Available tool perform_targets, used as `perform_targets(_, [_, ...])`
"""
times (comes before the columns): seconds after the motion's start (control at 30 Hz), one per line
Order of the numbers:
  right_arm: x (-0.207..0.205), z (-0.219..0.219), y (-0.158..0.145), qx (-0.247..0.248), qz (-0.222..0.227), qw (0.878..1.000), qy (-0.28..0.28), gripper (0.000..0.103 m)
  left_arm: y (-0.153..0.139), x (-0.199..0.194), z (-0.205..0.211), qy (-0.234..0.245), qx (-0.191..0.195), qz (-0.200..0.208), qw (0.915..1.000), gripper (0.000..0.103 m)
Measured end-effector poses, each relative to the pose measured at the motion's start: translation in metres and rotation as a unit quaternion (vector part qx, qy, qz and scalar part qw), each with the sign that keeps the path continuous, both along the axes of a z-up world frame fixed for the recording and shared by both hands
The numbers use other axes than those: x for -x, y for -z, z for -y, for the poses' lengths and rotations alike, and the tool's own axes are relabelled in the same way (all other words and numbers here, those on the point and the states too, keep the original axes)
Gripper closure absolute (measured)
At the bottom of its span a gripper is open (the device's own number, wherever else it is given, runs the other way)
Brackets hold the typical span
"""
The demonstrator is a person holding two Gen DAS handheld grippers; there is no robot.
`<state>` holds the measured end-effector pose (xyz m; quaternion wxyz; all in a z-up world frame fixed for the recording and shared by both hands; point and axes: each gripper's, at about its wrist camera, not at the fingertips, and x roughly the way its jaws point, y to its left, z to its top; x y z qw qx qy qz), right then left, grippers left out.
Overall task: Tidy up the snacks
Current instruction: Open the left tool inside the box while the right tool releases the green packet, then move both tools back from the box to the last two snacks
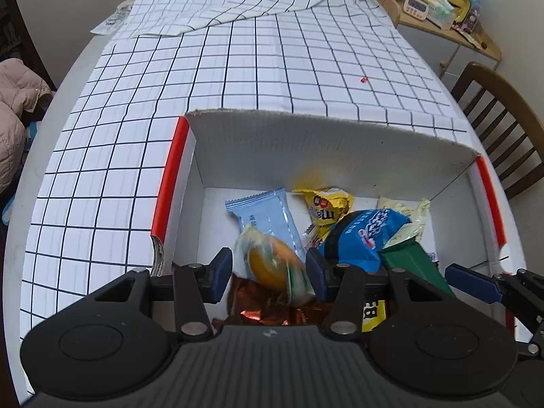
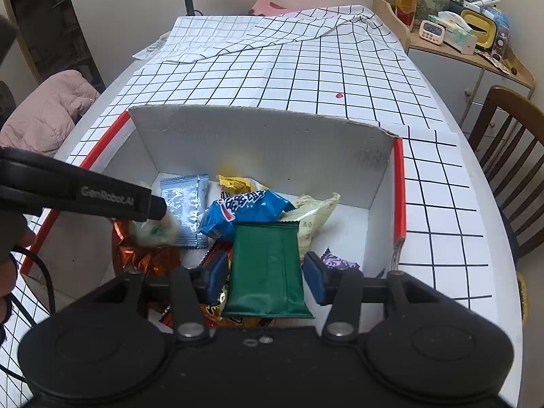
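Note:
A white cardboard box with red edges holds several snack packets. My left gripper hangs over its near left part. A clear-wrapped orange snack sits blurred between its blue pads, with a gap at the left pad, so the gripper is open. My right gripper stands open around a dark green packet, which lies tilted on the pile. In the box lie a light-blue packet, a yellow candy bag, a blue bag, a cream bag and copper foil.
The box stands on a checked tablecloth with a folded cloth at the far end. A wooden chair is at the right. A cluttered sideboard is behind it. A pink jacket lies left. A small red speck is on the cloth.

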<state>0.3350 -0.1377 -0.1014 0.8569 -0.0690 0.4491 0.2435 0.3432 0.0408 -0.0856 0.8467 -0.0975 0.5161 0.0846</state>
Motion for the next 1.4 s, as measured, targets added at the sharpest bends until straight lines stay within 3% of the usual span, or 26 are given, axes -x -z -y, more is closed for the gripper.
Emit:
perform_targets(0.1, [0.003, 0.002, -0.004, -0.004, 0.006, 1.0, 0.003, 0.043, -0.007, 0.005, 0.0, 0.001, 0.004, 0.01, 0.9999, 0.056])
perform_targets(0.27, [0.012, 0.007, -0.015, -0.014, 0.019, 1.0, 0.006, 0.039, -0.019, 0.018, 0.001, 0.004, 0.009, 0.028, 0.9996, 0.049])
perform_targets(0.4, [0.022, 0.01, -0.025, -0.021, 0.031, 0.999, 0.01, 0.027, -0.029, 0.03, 0.006, 0.01, 0.01, 0.04, 0.9991, 0.048])
perform_targets(1.07, [0.102, 0.023, -0.078, -0.052, 0.085, 0.995, -0.002, 0.009, -0.077, 0.122, 0.011, 0.057, 0.014, 0.113, 0.9919, 0.039])
perform_targets(1.4, [0.145, 0.028, -0.09, -0.06, 0.107, 0.992, -0.019, 0.004, -0.084, 0.172, 0.008, 0.07, 0.04, 0.129, 0.9884, 0.027])
